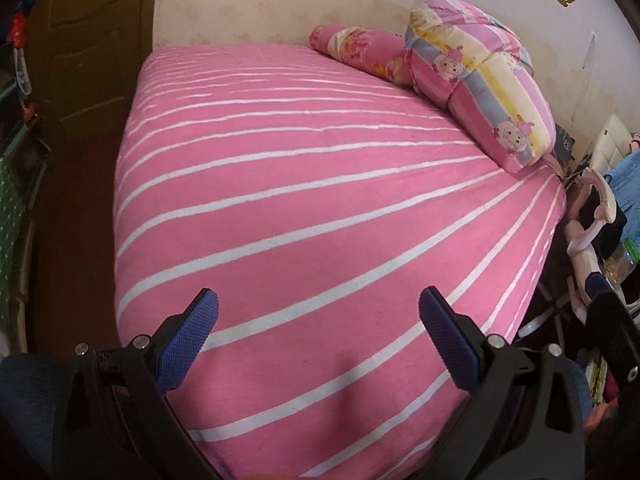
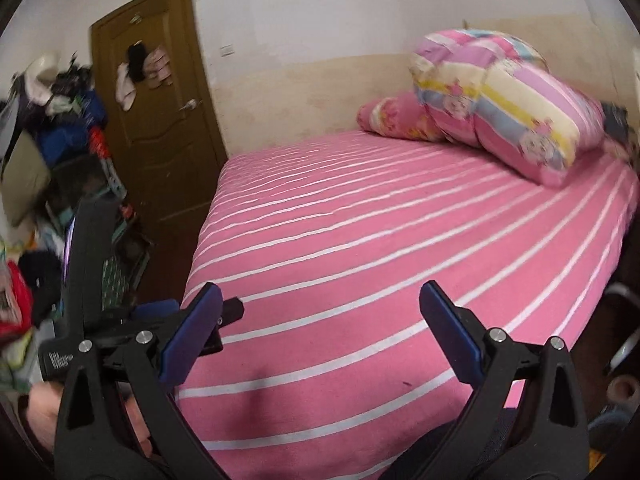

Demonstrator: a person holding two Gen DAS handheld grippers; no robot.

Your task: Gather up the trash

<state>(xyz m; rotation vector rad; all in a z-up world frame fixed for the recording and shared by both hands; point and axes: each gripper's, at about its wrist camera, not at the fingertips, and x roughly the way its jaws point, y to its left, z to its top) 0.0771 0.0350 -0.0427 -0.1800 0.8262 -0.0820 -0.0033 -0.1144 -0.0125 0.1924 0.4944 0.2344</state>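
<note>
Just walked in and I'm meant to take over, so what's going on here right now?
A person holds a gripper in each hand over a bed with a pink striped sheet. The left gripper and right gripper are both open and hold nothing. No trash shows on the sheet. A folded quilt and a pink pillow sit at the far end by the wall. Clutter is piled beside the door.

Your left tool [image 1: 318, 304] is a black plastic clamp frame with two arms, each tipped by a blue finger pad [image 1: 188, 344] with a knurled, dotted face. Round silver screws [image 1: 140, 341] sit at the pivots, two to a side. Your right tool [image 2: 320, 300] has the same build: black arms, blue pads [image 2: 192, 336], silver screws [image 2: 496, 335]. In the right wrist view the left tool's black body carries small white lettering [image 2: 60, 360], too blurred to read.
</note>
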